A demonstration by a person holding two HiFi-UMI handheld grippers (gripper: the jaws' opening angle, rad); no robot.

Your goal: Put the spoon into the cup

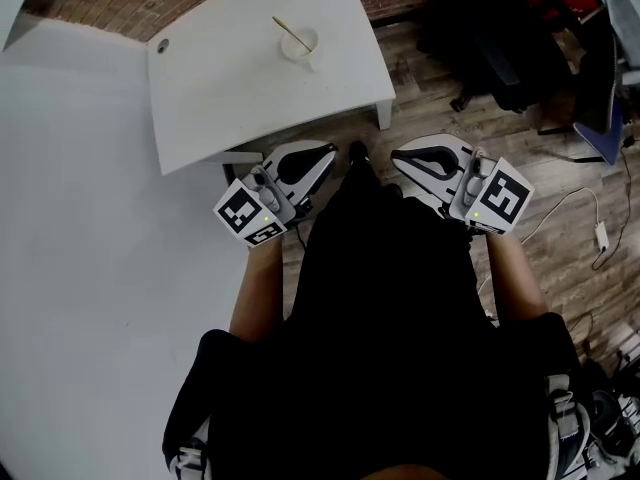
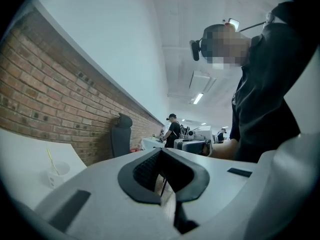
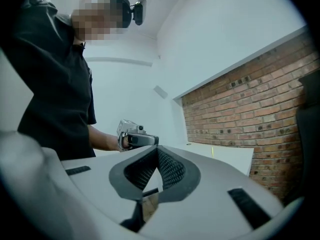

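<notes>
The left hand-held gripper [image 1: 328,151] and the right hand-held gripper [image 1: 399,156] are held close in front of the person's black clothing, over the wooden floor [image 1: 440,98]. Each has its jaws closed tip to tip with nothing between them. Just ahead of the left one begins the white worktop [image 1: 230,88]. Farther ahead, well apart from both, the cup [image 1: 299,45] stands on it, with the spoon [image 1: 290,32] leaning inside.

Head view: steeply down from above both claws, table [image 1: 230,88] well ahead of them. Left gripper [image 1: 330,150] view and right gripper [image 1: 398,154] view look level, inward at each other; both share table, brick wall [image 2: 45,99].
</notes>
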